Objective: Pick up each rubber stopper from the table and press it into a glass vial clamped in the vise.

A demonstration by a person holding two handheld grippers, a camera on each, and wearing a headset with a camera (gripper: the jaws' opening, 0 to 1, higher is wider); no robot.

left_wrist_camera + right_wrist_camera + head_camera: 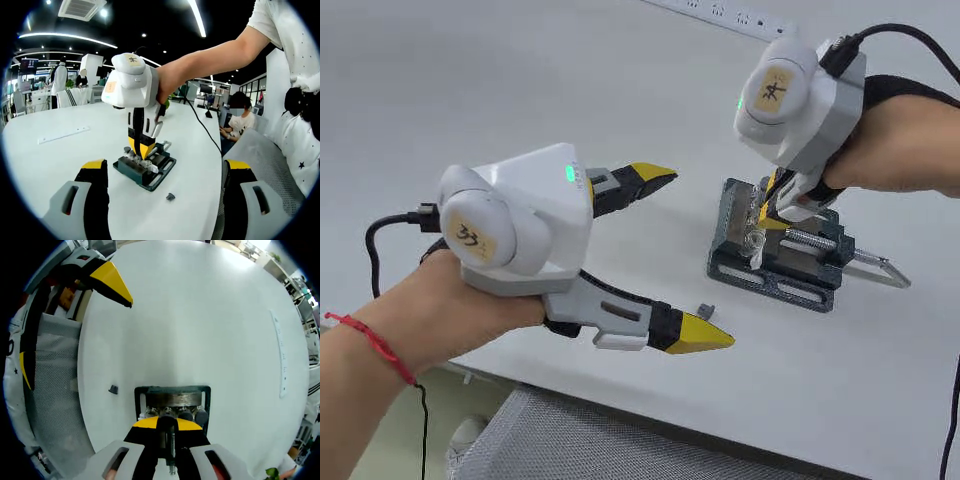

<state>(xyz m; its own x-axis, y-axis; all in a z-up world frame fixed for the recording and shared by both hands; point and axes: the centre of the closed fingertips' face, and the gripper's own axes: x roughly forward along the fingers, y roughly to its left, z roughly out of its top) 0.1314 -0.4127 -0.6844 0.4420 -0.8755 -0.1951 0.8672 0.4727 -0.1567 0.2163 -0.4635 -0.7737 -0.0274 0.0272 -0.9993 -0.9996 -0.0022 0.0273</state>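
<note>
Head view first: got the left gripper [680, 255] spread wide with nothing in it, and one loose stopper [706, 311] down on the table [620, 80] near its lower tip. Right gripper [770, 215] pointed down into the vise [790, 280], right at the vials [757, 242]. Left gripper view – seeing the right tips pressed together over the vise, stopper lying nearby. Right gripper view – closed just above the vial row, can't tell if anything's pinched.

Open-plan office: strip lights [197, 17], ceiling vent [80, 7], white table [55, 117].
</note>
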